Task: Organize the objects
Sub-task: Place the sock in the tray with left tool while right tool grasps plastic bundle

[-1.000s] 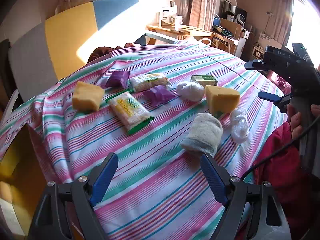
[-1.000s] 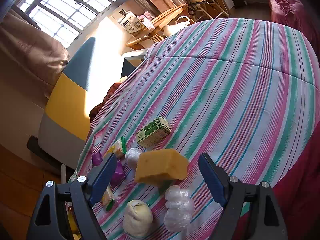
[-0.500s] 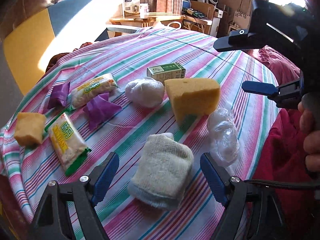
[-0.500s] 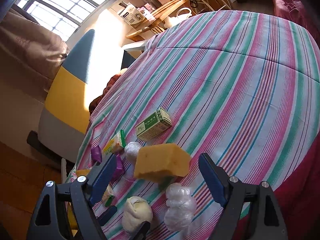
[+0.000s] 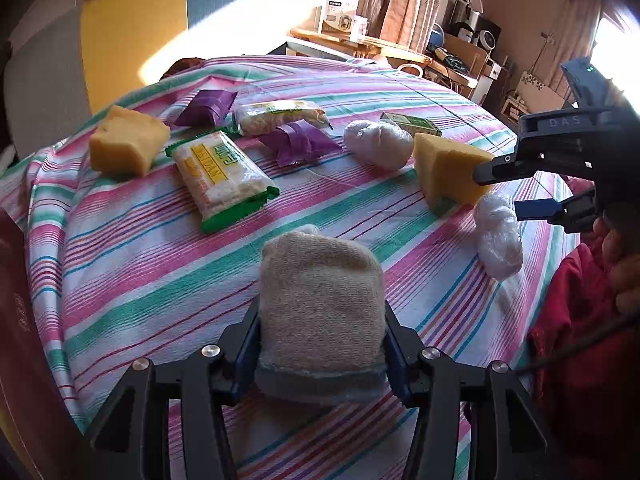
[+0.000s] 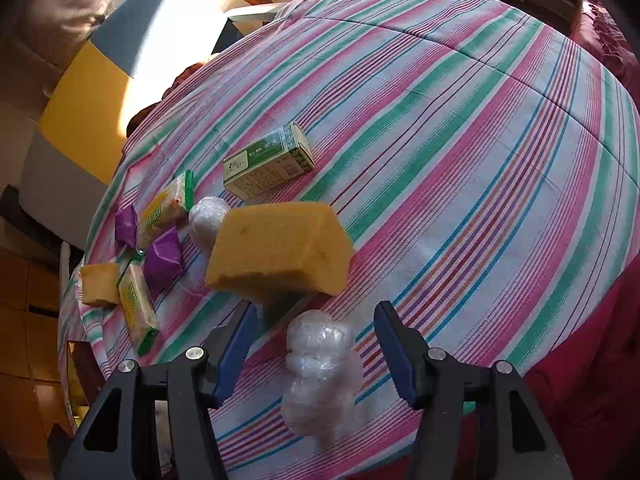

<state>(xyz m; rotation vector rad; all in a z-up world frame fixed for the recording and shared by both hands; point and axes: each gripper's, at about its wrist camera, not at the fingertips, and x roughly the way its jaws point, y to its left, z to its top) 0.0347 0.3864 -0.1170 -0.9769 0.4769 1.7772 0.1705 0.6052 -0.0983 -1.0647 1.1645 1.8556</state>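
My left gripper [image 5: 320, 344] is shut on a beige rolled sock [image 5: 318, 300] near the table's front edge. My right gripper [image 6: 314, 344] is open, its jaws on either side of a crumpled clear plastic bag [image 6: 320, 372], which also shows in the left wrist view [image 5: 498, 234]. A yellow sponge [image 6: 276, 252] lies just beyond the bag. The right gripper shows in the left wrist view [image 5: 504, 188] beside that sponge [image 5: 448, 168].
On the striped tablecloth [image 6: 460, 140] lie a green box [image 6: 268, 164], a white wrapped ball [image 5: 378, 142], two purple packets [image 5: 298, 142], two cracker packs [image 5: 222, 176] and a second yellow sponge [image 5: 126, 144]. A yellow and blue chair back [image 5: 132, 20] stands behind.
My left gripper moved forward and closed on the sock. My right gripper came down and forward around the plastic bag and narrowed its jaws.
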